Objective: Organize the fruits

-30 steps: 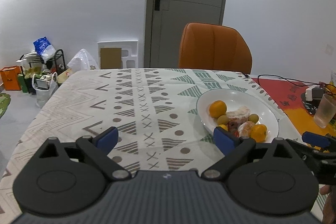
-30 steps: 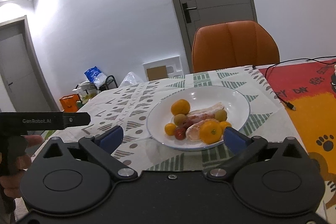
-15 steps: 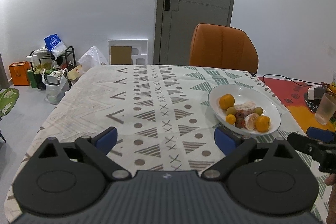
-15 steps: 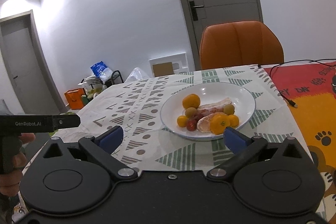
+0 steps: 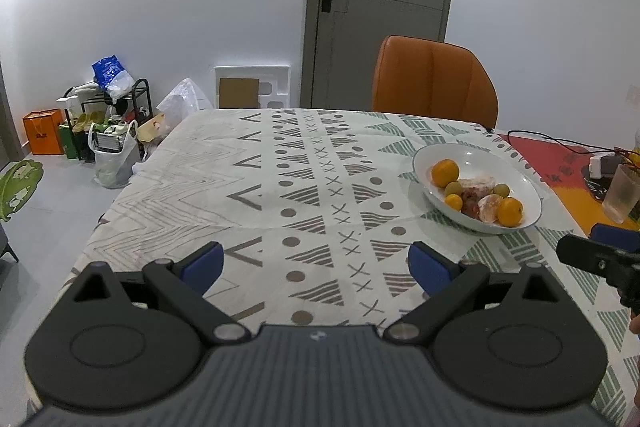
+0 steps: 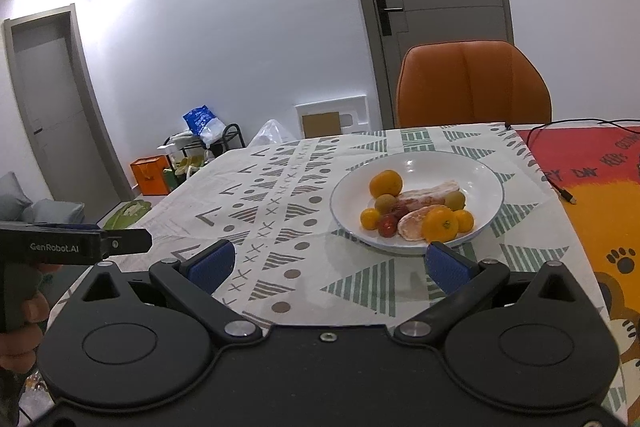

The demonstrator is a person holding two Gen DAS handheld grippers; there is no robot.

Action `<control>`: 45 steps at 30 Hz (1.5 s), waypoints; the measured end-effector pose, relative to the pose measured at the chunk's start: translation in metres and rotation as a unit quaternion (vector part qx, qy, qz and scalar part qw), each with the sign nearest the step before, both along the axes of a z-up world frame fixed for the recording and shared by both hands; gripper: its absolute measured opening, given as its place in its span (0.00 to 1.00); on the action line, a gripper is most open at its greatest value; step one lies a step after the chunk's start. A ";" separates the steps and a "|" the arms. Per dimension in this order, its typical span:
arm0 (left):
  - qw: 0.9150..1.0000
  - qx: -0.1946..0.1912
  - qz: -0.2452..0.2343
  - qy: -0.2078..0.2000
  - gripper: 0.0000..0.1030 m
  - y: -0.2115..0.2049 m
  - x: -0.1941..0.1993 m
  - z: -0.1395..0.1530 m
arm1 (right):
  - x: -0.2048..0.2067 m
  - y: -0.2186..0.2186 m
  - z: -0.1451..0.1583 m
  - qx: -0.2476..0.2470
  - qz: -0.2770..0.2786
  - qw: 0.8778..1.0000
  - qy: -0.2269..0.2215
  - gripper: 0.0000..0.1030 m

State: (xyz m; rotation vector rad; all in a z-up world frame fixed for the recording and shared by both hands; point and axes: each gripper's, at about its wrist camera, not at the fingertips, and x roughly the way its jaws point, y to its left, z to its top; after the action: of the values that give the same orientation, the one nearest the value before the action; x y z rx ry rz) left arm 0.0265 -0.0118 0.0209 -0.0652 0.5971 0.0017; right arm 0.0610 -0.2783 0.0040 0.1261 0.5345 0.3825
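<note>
A white plate [image 5: 520, 183] [image 6: 480, 183] sits on the patterned tablecloth and holds several fruits: oranges [image 6: 386, 183], small green fruits [image 6: 385, 203], a red fruit [image 6: 387, 225] and peeled citrus pieces [image 6: 424, 195]. My left gripper [image 5: 316, 265] is open and empty over the cloth, left of and nearer than the plate. My right gripper [image 6: 328, 265] is open and empty, just short of the plate's near rim. The right gripper also shows at the right edge of the left wrist view [image 5: 600, 255]; the left gripper shows at the left edge of the right wrist view [image 6: 80, 247].
An orange chair [image 5: 434, 83] stands at the table's far side before a grey door [image 5: 380, 7]. A plastic cup [image 5: 622, 193] and cables lie on the red-orange mat [image 6: 600, 187] to the right. Bags and a shoe rack [image 5: 108, 115] stand on the floor at left.
Both grippers have drawn back from the plate and risen a little; the plate looks smaller and farther. Both stay open and empty. The fruits have not moved.
</note>
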 end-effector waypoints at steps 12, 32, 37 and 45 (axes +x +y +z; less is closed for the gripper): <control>1.000 -0.001 0.002 0.000 0.95 0.008 -0.009 -0.002 | -0.008 0.005 0.000 -0.003 0.004 1.000 -0.001 1.00; 1.000 -0.001 -0.001 0.003 0.95 0.010 -0.012 -0.003 | -0.008 0.007 -0.003 -0.002 0.008 1.000 0.002 1.00; 1.000 -0.003 0.001 0.005 0.95 0.010 -0.010 -0.004 | -0.008 0.006 -0.004 0.000 0.010 1.000 0.003 1.00; 1.000 -0.003 -0.002 0.004 0.95 0.009 -0.010 -0.004 | -0.008 0.006 -0.005 0.002 0.007 1.000 0.005 1.00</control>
State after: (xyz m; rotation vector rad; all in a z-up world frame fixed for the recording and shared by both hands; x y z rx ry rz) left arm 0.0166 -0.0027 0.0173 -0.0704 0.6060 -0.0041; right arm 0.0530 -0.2721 -0.0007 0.1277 0.5456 0.3958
